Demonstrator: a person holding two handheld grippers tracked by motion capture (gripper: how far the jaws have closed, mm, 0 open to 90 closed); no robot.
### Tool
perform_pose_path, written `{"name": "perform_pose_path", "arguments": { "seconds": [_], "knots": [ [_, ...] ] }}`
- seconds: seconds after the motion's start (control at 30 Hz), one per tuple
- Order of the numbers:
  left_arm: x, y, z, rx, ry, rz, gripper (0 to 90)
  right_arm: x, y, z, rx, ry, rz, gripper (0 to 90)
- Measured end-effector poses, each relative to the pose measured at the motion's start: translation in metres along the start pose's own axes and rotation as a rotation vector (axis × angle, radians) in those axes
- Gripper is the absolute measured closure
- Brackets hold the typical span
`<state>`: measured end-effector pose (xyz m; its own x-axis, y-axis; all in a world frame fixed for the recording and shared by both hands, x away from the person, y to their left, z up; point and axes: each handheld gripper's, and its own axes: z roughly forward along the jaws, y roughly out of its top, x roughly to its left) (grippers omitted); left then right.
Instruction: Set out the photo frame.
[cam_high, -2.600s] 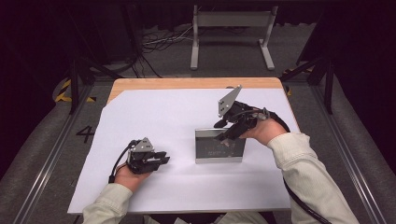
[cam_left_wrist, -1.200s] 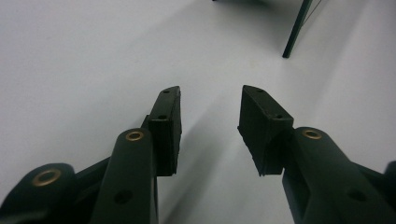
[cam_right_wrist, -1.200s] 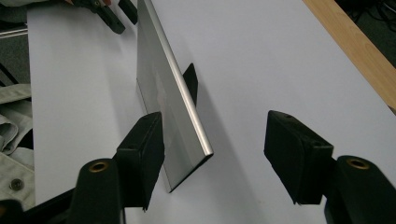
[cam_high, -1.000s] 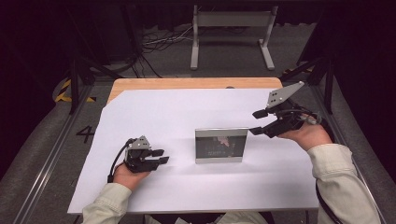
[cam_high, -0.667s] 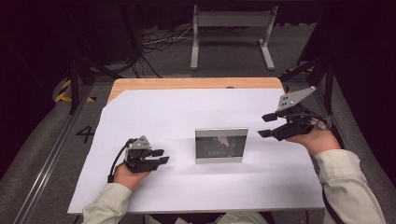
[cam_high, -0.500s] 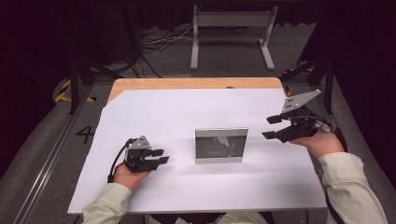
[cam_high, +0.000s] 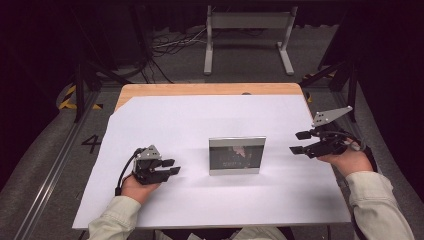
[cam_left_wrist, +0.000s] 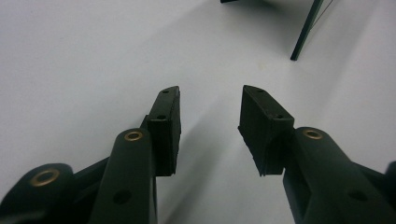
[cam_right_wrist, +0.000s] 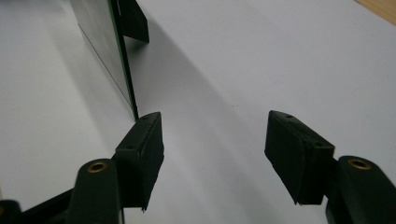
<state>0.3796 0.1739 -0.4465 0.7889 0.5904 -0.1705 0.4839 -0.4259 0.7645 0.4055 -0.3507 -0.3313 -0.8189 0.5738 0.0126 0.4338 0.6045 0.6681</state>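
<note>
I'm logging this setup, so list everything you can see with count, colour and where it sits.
picture frame: one, silver edge with dark glass, standing upright near the middle of the white sheet
white sheet: one, white, covering most of the table top
table: one, light wood, bare strip along the far edge
metal stand: one, grey, on the floor beyond the table
cables: a bundle, dark and pale, on the floor behind the table
left gripper: one, black, open, on the sheet left of the frame
right gripper: one, black, open, held right of the frame
sleeves: two, pale, at the near edge
</note>
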Motion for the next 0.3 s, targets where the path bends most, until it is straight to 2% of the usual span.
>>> {"name": "perform_pose_path", "arguments": {
  "seconds": [0.27,0.3],
  "knots": [
    [0.0,0.0,-0.001,-0.004,0.003,-0.008,57.9,-0.001,-0.011,0.0,-0.029,-0.012,0.032,33.8],
    [0.0,0.0,-0.001,-0.004,0.005,-0.006,57.7,0.0,-0.014,-0.001,-0.045,-0.02,0.036,32.7]
  ]
}}
